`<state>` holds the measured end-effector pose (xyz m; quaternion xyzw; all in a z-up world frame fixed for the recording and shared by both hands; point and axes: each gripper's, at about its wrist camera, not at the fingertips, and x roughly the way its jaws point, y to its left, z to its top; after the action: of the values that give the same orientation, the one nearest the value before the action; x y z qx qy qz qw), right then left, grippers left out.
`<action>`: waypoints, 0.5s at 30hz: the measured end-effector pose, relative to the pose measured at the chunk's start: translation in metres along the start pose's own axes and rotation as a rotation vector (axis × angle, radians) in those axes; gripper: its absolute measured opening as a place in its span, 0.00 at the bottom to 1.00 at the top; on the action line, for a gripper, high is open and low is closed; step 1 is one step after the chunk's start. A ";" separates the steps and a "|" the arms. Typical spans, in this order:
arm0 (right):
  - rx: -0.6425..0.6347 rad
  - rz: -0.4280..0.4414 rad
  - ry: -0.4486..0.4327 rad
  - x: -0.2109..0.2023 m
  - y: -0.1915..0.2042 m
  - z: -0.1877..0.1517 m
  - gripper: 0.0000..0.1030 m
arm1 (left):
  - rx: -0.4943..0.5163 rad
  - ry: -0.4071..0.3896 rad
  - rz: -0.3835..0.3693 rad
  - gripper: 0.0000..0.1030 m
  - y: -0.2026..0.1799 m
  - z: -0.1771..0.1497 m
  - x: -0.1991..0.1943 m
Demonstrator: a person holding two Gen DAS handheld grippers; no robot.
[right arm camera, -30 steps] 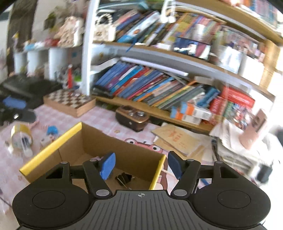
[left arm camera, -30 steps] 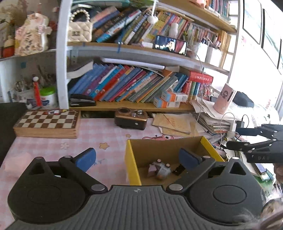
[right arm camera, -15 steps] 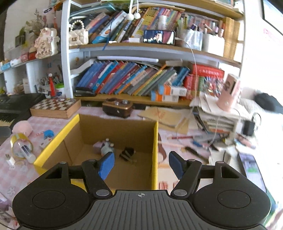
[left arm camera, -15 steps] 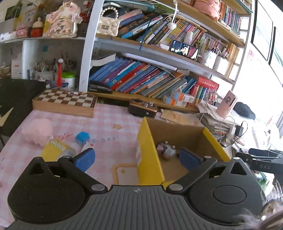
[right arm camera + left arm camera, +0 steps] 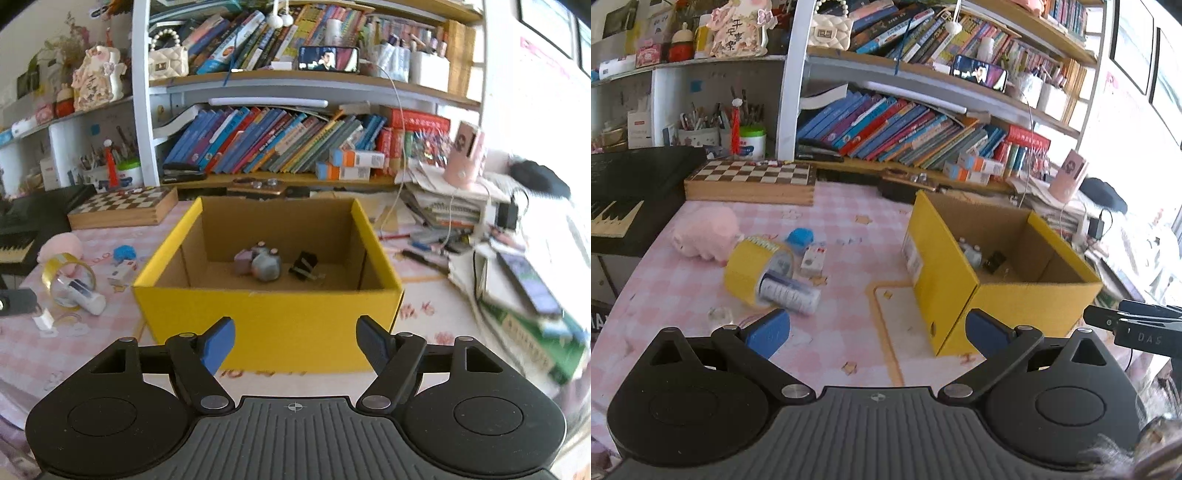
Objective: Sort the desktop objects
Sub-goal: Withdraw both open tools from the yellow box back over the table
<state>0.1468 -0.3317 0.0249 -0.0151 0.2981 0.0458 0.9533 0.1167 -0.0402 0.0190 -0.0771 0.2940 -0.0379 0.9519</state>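
Note:
A yellow cardboard box (image 5: pixel 945 280) (image 5: pixel 266 317) stands open on the pink checked desk; a grey-pink toy (image 5: pixel 260 262) and a black binder clip (image 5: pixel 304 264) lie inside. Left of it lie a yellow tape roll (image 5: pixel 753 269) (image 5: pixel 68 278), a white tube (image 5: pixel 788 291), a pink plush pig (image 5: pixel 705 232), a blue cap (image 5: pixel 799 236) and a small white box (image 5: pixel 812 260). My left gripper (image 5: pixel 877 330) is open and empty, above the desk in front of the box's left corner. My right gripper (image 5: pixel 295 343) is open and empty, in front of the box.
A chessboard box (image 5: pixel 750 181) and a black keyboard (image 5: pixel 624 195) sit at the back left. Bookshelves (image 5: pixel 280 144) run along the back. Stacked papers, pens and a pink cup (image 5: pixel 465 158) crowd the right side.
Both grippers have pulled back and up from the box. The left view has swung left, so the tape roll, tube and pig now show. Both stay open.

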 end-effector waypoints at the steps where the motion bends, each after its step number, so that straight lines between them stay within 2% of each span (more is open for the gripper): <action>1: 0.011 -0.003 0.006 -0.002 0.004 -0.004 0.72 | 0.002 0.007 -0.002 0.99 0.003 -0.003 -0.001; 8: 0.038 0.009 0.051 -0.014 0.035 -0.033 0.72 | 0.002 0.038 -0.003 1.00 0.023 -0.021 -0.014; 15: 0.048 0.032 0.079 -0.026 0.056 -0.047 0.72 | 0.023 0.055 -0.017 1.00 0.034 -0.032 -0.028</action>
<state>0.0936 -0.2804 0.0011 0.0107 0.3366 0.0532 0.9401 0.0763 -0.0074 0.0025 -0.0674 0.3190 -0.0518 0.9439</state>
